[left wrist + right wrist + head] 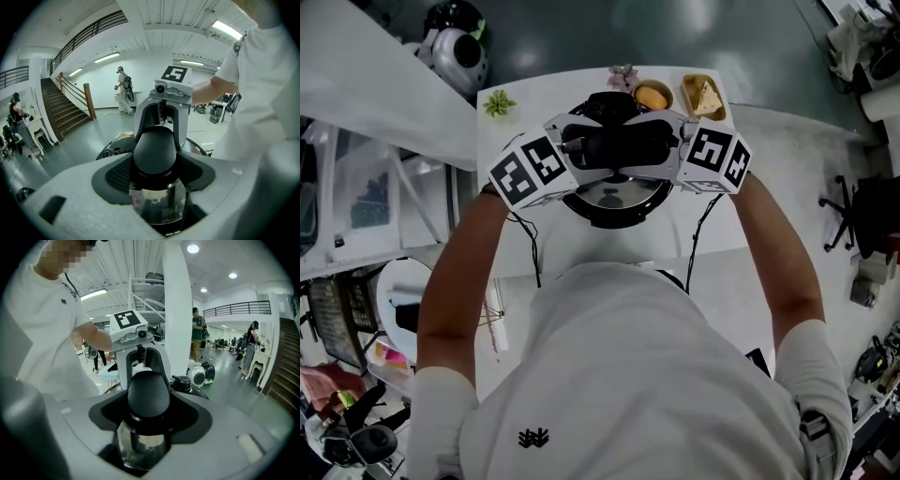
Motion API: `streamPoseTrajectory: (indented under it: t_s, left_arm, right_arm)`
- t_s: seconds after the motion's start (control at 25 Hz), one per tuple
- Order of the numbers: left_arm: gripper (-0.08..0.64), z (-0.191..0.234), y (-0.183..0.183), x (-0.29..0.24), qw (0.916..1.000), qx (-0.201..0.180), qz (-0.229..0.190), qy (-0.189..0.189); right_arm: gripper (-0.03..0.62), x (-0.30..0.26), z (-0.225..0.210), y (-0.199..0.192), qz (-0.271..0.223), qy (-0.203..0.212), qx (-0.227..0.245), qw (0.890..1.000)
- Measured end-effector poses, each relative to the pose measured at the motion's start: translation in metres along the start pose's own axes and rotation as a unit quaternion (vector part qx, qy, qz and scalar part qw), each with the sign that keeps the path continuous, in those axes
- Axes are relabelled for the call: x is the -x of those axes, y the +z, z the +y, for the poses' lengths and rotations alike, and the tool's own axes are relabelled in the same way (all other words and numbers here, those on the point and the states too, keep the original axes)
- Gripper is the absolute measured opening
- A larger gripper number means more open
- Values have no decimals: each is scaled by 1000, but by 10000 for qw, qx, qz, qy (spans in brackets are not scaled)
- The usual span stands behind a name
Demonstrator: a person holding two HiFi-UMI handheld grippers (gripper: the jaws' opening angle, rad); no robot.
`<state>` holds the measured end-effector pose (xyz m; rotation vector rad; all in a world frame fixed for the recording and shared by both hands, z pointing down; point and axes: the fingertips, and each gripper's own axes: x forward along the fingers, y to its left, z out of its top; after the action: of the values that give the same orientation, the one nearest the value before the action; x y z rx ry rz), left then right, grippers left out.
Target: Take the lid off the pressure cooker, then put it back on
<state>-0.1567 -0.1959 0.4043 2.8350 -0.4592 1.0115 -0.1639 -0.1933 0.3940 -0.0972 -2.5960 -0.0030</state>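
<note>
The pressure cooker (614,202) stands on a white table (703,230), black with a shiny steel lid (612,194). A long black lid handle (619,145) lies across its top. My left gripper (572,147) grips the handle's left end and my right gripper (675,142) grips its right end, facing each other. In the left gripper view the rounded handle end (154,150) sits between the pads of the left gripper (157,174), with steel lid (157,206) beneath. The right gripper view shows the other handle end (148,392) in the right gripper (147,416). Whether the lid is lifted off I cannot tell.
At the table's far edge stand a bowl of orange food (652,96), a yellow tray of food (703,95), a green ornament (499,103) and a pink flower (623,75). An office chair (862,216) is on the right. People stand on the floor (124,89) far off.
</note>
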Motion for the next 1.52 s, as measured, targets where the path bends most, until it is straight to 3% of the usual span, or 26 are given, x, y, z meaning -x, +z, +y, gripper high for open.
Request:
streamPoseTrajectory:
  t_s: [0.68, 0.88, 1.2, 1.4, 1.52]
  left_arm:
    - [293, 1, -2, 1, 9984, 194, -521, -37]
    - [302, 3, -2, 5, 9971, 174, -703, 242]
    - [311, 4, -10, 15, 9914, 647, -792, 818]
    - [276, 0, -18, 27, 9823, 973, -877, 1342]
    - [226, -1, -25, 36, 9716, 1228, -936, 1793]
  right_arm:
    - [302, 0, -1, -2, -153, 35, -65, 9999]
    - [336, -2, 1, -5, -57, -118, 49, 9999]
    - [330, 22, -1, -19, -227, -529, -226, 9981]
    - [276, 35, 5, -39, -121, -850, -202, 9961]
    - [247, 44, 8, -47, -231, -1024, -310, 9940]
